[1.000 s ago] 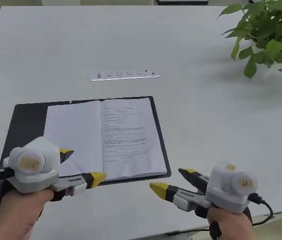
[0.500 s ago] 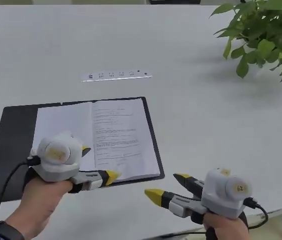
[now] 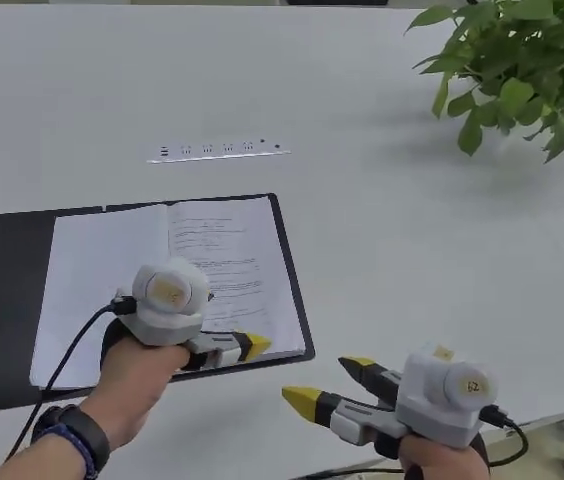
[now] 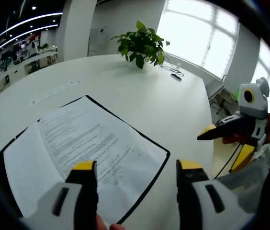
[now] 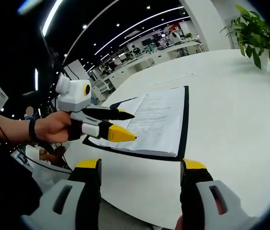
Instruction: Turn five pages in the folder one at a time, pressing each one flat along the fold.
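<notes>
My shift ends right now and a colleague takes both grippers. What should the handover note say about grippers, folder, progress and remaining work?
Left gripper: open, empty, over the lower right corner of the printed right page.
Right gripper: open, empty, above the bare table off the folder's lower right corner.
Folder: lies open and flat, blank page on the left, no page lifted.
Done: page count cannot be told.
Left: pinch the right page's edge, turn it, press along the fold; repeat up to five.

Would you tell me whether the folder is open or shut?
Open: the folder lies spread flat, its black cover showing around a blank left page and printed right page.
</notes>
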Available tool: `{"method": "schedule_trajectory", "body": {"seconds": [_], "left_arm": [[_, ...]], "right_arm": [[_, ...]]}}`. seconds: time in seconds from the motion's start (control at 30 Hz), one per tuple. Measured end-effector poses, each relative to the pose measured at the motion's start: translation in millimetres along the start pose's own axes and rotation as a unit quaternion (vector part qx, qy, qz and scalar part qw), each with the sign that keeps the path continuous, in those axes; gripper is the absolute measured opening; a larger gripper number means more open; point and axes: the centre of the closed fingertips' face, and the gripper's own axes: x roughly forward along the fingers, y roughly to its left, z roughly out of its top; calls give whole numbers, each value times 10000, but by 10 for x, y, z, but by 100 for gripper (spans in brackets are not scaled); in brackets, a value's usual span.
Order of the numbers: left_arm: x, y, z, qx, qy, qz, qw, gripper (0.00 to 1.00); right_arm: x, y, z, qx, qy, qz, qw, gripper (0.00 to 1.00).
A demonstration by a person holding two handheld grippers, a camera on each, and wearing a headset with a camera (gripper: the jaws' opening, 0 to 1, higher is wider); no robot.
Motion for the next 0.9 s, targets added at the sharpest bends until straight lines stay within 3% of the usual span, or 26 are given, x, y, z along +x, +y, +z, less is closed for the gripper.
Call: {"method": "schedule_trajectory", "body": {"seconds": [0.4,0.57,0.73,0.9], "left_arm": [[394,-21,-54,13,215,76,9997,67],[549,-27,-78,215,227,270,9991,68],[616,-49,-162,369,342,416,9979,72],[615,-13,-146,287,287,562,9976,71]], "right_arm": [[72,-17,-79,156,78,62,9998,65],[48,-2,-99,157,129,65,9998,65],[-19,-37,-83,197,113,30,9997,65],[-11,-87,-105,363,93,-12,9993,63]]}}
